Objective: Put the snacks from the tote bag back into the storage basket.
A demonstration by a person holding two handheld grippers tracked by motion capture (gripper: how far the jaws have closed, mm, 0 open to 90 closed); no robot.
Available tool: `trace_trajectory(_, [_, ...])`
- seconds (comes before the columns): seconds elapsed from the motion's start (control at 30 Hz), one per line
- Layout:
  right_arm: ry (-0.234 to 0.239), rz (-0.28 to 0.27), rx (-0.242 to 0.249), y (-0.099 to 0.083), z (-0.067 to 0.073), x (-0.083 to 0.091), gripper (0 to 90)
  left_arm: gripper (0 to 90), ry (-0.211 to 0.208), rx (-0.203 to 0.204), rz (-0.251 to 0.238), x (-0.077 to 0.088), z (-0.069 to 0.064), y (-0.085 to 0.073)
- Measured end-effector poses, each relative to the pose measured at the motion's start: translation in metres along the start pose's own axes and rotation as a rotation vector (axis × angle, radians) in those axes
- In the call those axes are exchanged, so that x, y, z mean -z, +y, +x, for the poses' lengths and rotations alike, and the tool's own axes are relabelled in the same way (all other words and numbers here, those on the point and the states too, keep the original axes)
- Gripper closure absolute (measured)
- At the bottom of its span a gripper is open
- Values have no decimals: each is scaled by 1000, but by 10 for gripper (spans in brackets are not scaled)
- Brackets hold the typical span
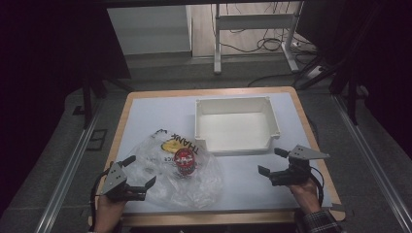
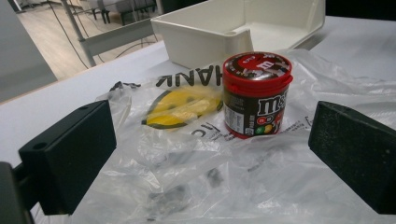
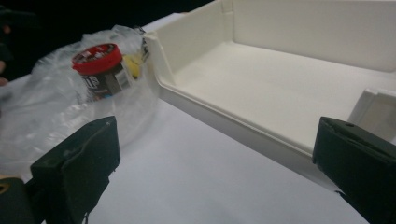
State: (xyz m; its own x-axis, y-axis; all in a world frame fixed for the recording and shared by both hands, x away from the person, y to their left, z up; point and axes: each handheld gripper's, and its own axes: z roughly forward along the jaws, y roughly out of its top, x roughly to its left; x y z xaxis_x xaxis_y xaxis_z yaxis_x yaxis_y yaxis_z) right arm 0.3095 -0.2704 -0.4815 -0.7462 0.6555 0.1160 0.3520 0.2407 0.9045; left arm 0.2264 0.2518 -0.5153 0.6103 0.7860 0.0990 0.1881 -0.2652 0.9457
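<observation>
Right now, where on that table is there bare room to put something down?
Free: the white tray's inside, the table strip left of the tray beyond the plastic bag, and the patch between bag and right gripper. Crowded: the near left, where the bag with the candy jar meets the left gripper.

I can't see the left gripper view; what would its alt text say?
A red-lidded candy jar stands upright on a crumpled clear plastic bag, framed by the open left gripper, whose black jaws stand wide apart. Behind it sits an empty white bin on a white table.

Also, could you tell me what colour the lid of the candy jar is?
Red, with a printed top; the candy jar's lid shows best in the left gripper view.
</observation>
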Motion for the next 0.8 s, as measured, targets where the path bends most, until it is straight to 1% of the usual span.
trace_trajectory(0.03, [0, 0, 0, 0, 0, 0, 13, 6, 0, 0, 0, 0, 0, 0])
trace_trajectory(0.07, [15, 0, 15, -1, 2, -2, 13, 6, 2, -2, 2, 0, 0, 0])
trace_trajectory(0.17, [29, -1, 51, 0, 6, -5, 12, 5, 6, -3, 1, 0, 0, 0])
trace_trajectory(0.23, [27, 26, 68, -1, 8, -7, 10, 6, 6, -3, -1, 1, 0, 0])
trace_trajectory(0.27, [34, 30, 73, -1, 8, -8, 10, 5, 5, -3, -1, 1, 0, 0])
trace_trajectory(0.33, [40, 38, 66, -2, 7, -10, 12, 5, 5, -6, 0, 0, 0, 0])
trace_trajectory(0.37, [53, 38, 61, -2, 7, -10, 12, 5, 6, -7, 0, 0, 0, 0])
trace_trajectory(0.47, [60, 38, 62, -2, 6, -10, 11, 5, 7, -10, -1, 1, 0, 0])
trace_trajectory(0.6, [56, 35, 64, -2, 7, -11, 10, 5, 7, -11, -1, 1, -1, 0])
trace_trajectory(0.67, [45, 38, 69, -2, 7, -11, 9, 6, 6, -12, -1, 1, -1, 0])
trace_trajectory(0.8, [47, 32, 69, -2, 7, -11, 9, 6, 6, -11, -1, 0, -1, 0])
